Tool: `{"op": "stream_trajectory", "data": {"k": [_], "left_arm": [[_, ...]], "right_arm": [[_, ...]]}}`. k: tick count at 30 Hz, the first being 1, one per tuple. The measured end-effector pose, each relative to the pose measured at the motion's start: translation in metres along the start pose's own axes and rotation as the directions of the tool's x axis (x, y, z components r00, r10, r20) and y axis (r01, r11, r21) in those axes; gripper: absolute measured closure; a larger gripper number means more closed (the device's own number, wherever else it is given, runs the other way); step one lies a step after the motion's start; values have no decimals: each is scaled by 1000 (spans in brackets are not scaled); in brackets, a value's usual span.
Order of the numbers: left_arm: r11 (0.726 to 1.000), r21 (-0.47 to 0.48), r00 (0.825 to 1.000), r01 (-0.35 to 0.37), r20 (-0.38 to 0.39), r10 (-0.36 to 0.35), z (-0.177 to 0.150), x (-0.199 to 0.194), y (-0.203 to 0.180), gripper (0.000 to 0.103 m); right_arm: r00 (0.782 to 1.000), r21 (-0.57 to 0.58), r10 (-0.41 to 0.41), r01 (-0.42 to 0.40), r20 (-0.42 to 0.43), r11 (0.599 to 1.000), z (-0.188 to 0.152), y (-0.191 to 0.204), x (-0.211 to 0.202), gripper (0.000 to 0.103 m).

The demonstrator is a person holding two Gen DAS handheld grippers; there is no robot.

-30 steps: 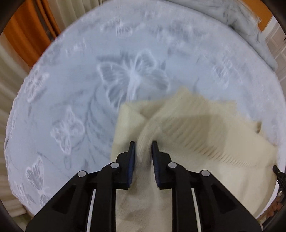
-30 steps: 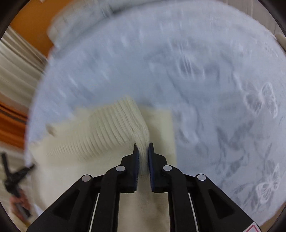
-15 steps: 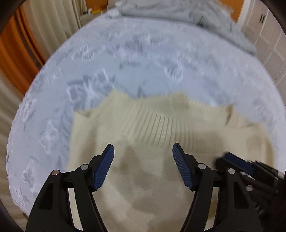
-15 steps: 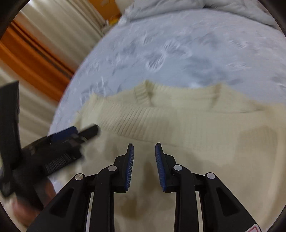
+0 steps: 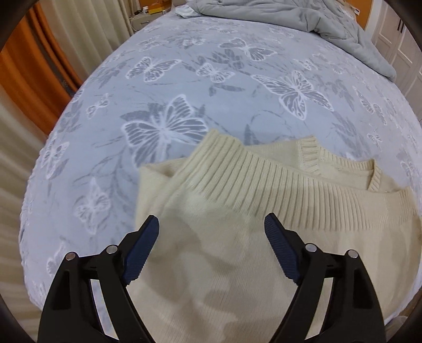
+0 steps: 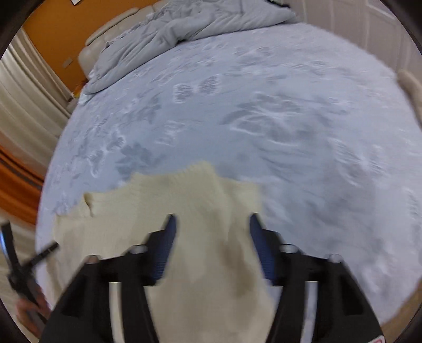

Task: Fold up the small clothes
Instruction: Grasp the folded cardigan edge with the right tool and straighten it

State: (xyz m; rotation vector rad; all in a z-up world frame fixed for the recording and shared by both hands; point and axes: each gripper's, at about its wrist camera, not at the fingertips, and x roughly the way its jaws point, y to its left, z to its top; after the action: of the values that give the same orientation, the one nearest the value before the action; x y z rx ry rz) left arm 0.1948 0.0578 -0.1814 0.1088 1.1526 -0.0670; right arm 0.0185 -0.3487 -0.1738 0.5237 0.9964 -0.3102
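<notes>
A cream knitted sweater [image 5: 237, 237] lies folded on the bed, its ribbed hem doubled over toward the neckline [image 5: 374, 179]. My left gripper [image 5: 211, 237] hangs above the fold with its jaws opening wide and nothing pinched between the blue pads. In the right wrist view the sweater [image 6: 184, 211] appears blurred, and my right gripper [image 6: 211, 237] hovers over its right side, jaws opening, with no cloth in them. The left gripper's black frame [image 6: 21, 266] shows at the far left of that view.
The bed wears a pale blue sheet with butterflies [image 5: 163, 129]. A crumpled grey duvet [image 5: 303, 18] is piled at the far end. Beige and orange curtains [image 5: 31, 66] hang on the left. The sheet's near edge runs close below the sweater.
Both grippers let go of the sweater's hem and opened, the left first. The hem now lies folded over near the collar. Both grippers drew back and up from the cloth.
</notes>
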Motion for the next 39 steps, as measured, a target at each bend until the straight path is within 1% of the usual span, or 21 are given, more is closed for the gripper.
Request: {"op": "stream_trajectory", "data": {"k": [5,7,11,13,16,19,20,21,22,23,24,26,27,29,30,31,32,34,35,37,39], "left_arm": [[1000,-14,1000,5,-28,-5,-16,-17,3,23],[1000,-12,1000,1,-28,-1,-25,-24,3,23],[1000,-21,999,23,-45,-24,-43,-37,9,21],[998,-52,998,40,-52,-42,-59,-44,21,17],[991,-111,994,73,-73,-81,-84,-44,47,17],[969,-227,987,99,-101,-124,-109,-36,78,17],[958,-261,983,114,-112,-148,-115,-31,85,18],[946,-294,977,135,-123,-177,-121,-25,91,29],[938,-311,969,156,-134,-206,-125,-20,93,50],[931,-322,961,175,-149,-232,-127,-16,93,62],[926,-328,956,186,-157,-247,-127,-16,91,70],[939,-301,968,166,-131,-213,-123,-28,87,70],[948,-279,972,153,-133,-196,-122,-29,85,70],[960,-250,972,124,-165,-169,-122,-23,80,70],[963,-247,971,111,-178,-158,-123,-19,79,70],[964,-244,972,105,-177,-151,-124,-18,78,69],[966,-240,975,99,-172,-143,-124,-19,77,69],[972,-223,979,78,-167,-117,-125,-20,72,68],[975,-210,980,67,-169,-104,-125,-19,69,68],[982,-186,980,43,-181,-78,-125,-15,65,68],[980,-194,979,38,-188,-75,-123,-12,63,67]], "right_arm": [[996,-9,42,-43,-85,999,-56,-13,-16,43],[993,-28,30,-34,-115,999,-74,-12,-11,42],[991,-43,25,-31,-133,999,-87,-2,-4,42],[992,-53,28,-35,-119,998,-89,-3,-9,41],[992,-56,46,-53,-120,997,-93,-11,-13,41],[991,-71,70,-79,-118,994,-97,-15,-14,41],[989,-70,80,-89,-126,994,-99,-14,-12,44],[987,-67,88,-97,-134,993,-99,-13,-10,58],[988,-68,79,-88,-133,994,-98,-12,-9,70],[991,-76,43,-53,-125,996,-96,-11,-10,96],[991,-58,55,-62,-119,996,-93,-13,-14,98],[993,25,103,-102,-65,995,-84,-22,-33,102],[995,29,92,-91,-46,995,-82,-25,-39,102],[997,6,14,-14,-77,1000,-81,-30,-33,102],[991,19,-40,42,-128,999,-82,-35,-23,101],[991,33,-30,35,-130,999,-81,-34,-25,101],[995,34,22,-18,-102,999,-79,-24,-32,101],[996,-50,60,-63,-59,997,-72,8,-42,101],[996,-92,66,-71,-59,993,-69,21,-39,101],[996,-178,3,-19,-89,984,-61,42,-13,101],[978,-187,-121,89,-171,978,-53,36,32,103]]}}
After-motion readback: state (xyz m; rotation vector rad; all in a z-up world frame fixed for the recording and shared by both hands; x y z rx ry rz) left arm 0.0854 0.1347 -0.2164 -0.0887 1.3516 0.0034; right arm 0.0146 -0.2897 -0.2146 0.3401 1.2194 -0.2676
